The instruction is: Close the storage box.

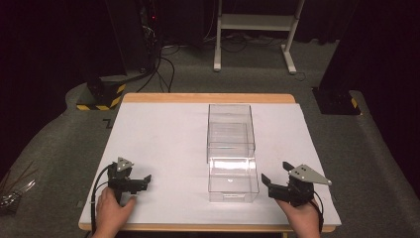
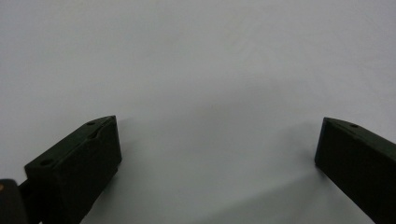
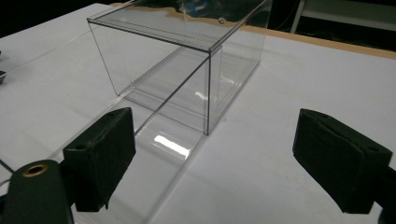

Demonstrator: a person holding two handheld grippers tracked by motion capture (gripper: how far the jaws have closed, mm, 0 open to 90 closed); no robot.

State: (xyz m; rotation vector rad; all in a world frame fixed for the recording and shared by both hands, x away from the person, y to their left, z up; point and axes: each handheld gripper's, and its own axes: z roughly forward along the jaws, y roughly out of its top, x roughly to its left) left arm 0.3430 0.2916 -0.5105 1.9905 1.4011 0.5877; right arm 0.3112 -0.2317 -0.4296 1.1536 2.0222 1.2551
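Note:
A clear plastic box [image 1: 231, 126] lies on the white table [image 1: 163, 144], right of centre. Its clear drawer [image 1: 233, 179] is pulled out toward the near edge. In the right gripper view the box [image 3: 187, 60] is just ahead and the drawer [image 3: 161, 142] runs toward the left jaw. My right gripper [image 1: 275, 172] [image 3: 215, 116] sits open to the right of the drawer, a hand on it. At the near left, away from the box, my left gripper [image 1: 142, 183] [image 2: 218, 123] rests open over bare white tabletop, with nothing between its jaws.
The table has a wooden rim [image 1: 208, 97] at the far side. On the grey carpet beyond stand a white metal frame [image 1: 255, 22], a black-and-yellow striped base [image 1: 101, 98] with cables at left, and a black base [image 1: 337, 101] at right.

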